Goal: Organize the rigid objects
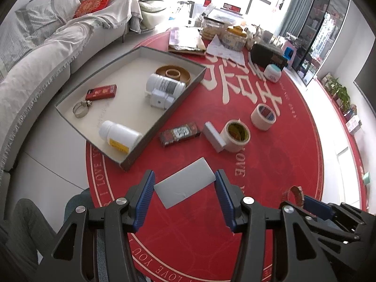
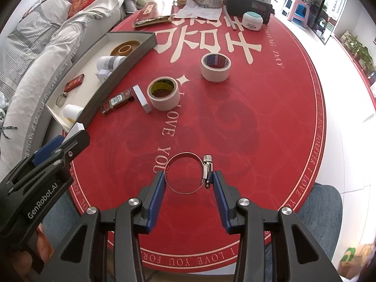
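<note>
Both grippers hold flat and round hardware over the red printed table cover (image 2: 258,122).

The left gripper (image 1: 185,185) clamps a thin, matte grey card (image 1: 184,182) by its opposite corners between ribbed blue pads, just short of the grey tray (image 1: 162,117). The right gripper (image 2: 189,181) squeezes a shiny metal hose clamp (image 2: 188,172), a thin hoop with a screw housing against one pad, above the cloth.

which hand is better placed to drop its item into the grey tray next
Left. The left gripper, holding the grey card, sits right beside the grey tray. The right gripper, holding the hose clamp, is farther across the red mat.
</note>
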Tool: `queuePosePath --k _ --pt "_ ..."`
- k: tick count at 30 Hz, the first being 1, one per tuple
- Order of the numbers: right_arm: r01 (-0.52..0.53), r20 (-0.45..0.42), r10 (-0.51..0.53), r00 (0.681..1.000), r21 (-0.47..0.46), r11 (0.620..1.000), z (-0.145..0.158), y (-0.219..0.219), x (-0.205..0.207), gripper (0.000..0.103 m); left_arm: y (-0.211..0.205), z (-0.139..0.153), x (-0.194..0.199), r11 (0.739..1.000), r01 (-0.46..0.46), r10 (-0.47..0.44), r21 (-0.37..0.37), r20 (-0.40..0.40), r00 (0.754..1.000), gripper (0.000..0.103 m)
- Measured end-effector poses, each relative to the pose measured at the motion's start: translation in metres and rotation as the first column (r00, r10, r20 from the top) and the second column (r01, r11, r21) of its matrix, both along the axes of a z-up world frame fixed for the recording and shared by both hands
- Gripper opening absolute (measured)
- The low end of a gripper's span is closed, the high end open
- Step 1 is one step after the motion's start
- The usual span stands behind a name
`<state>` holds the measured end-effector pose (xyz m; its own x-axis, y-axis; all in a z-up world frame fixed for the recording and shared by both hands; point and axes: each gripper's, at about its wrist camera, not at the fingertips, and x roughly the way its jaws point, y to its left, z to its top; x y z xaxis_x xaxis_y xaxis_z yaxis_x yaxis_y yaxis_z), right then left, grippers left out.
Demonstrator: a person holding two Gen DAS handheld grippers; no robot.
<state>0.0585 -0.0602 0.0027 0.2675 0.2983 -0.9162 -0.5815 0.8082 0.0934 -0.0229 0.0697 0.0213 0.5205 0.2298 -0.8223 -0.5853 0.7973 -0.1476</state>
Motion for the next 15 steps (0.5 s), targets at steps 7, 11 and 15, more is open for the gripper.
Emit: queuePosePath --k 7,11,15 --pt "-0.053 0.051 0.049 0.998 0.084 0.995 0.045 0.032 0.016 0.042 0.024 0.050 0.009 0.999 -0.044 0.046 -0.024 0.090 0.995 0.055" --pt "-0.094 0.093 0.080 0.992 0.153 0.984 0.081 0.061 0.028 0.042 0.047 0.091 0.011 0.997 -0.082 0.082 -0.004 0.169 0.982 0.055" --pt "-0.148 0.146 0.118 0.982 0.219 0.964 0.117 0.094 0.037 0.042 0.079 0.119 0.013 0.987 -0.154 0.142 0.040 0.210 0.967 0.056"
